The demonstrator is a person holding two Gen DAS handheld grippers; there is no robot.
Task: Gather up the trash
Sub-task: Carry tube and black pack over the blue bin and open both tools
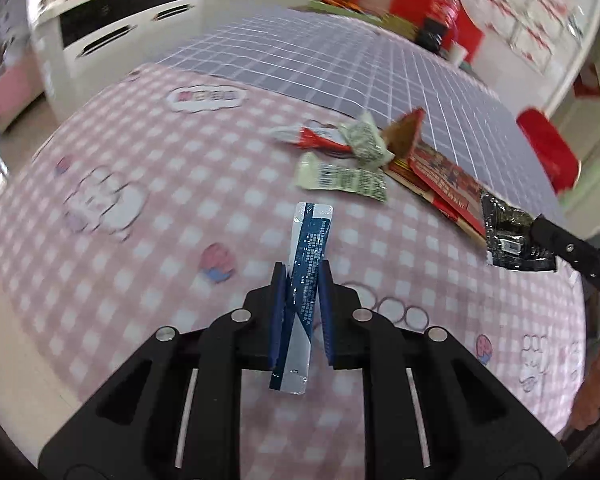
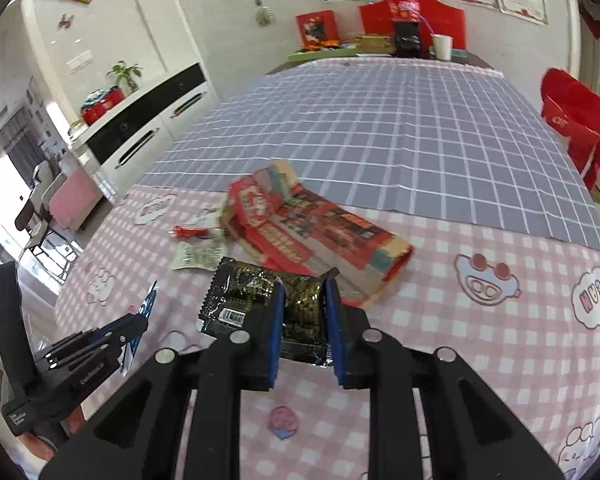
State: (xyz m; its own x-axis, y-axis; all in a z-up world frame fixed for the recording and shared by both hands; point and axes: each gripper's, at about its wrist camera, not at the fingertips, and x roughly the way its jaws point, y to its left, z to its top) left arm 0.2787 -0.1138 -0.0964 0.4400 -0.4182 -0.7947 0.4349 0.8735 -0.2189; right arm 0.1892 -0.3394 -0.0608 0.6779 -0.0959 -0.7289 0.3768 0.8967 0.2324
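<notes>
My left gripper [image 1: 302, 268] is shut on a blue and white wrapper [image 1: 312, 232], which stands upright between the pads above the pink checked cloth [image 1: 160, 200]. My right gripper [image 2: 304, 286] is shut on a crumpled black wrapper [image 2: 240, 292]; the left wrist view shows that black wrapper [image 1: 504, 232] at the far right. More trash lies beyond: a flattened red carton [image 2: 324, 232], a white barcode wrapper [image 1: 340, 178], a red and white wrapper [image 1: 312, 136] and a crumpled silvery wrapper [image 1: 366, 140]. The left gripper [image 2: 140, 316] appears low on the left in the right wrist view.
A grey-blue grid cloth [image 2: 380, 128] covers the far half of the table. Red boxes, a dark box and a white cup [image 2: 442, 46] stand at the far end. A red-covered chair [image 2: 576, 120] is at the right edge, a white cabinet [image 2: 148, 120] to the left.
</notes>
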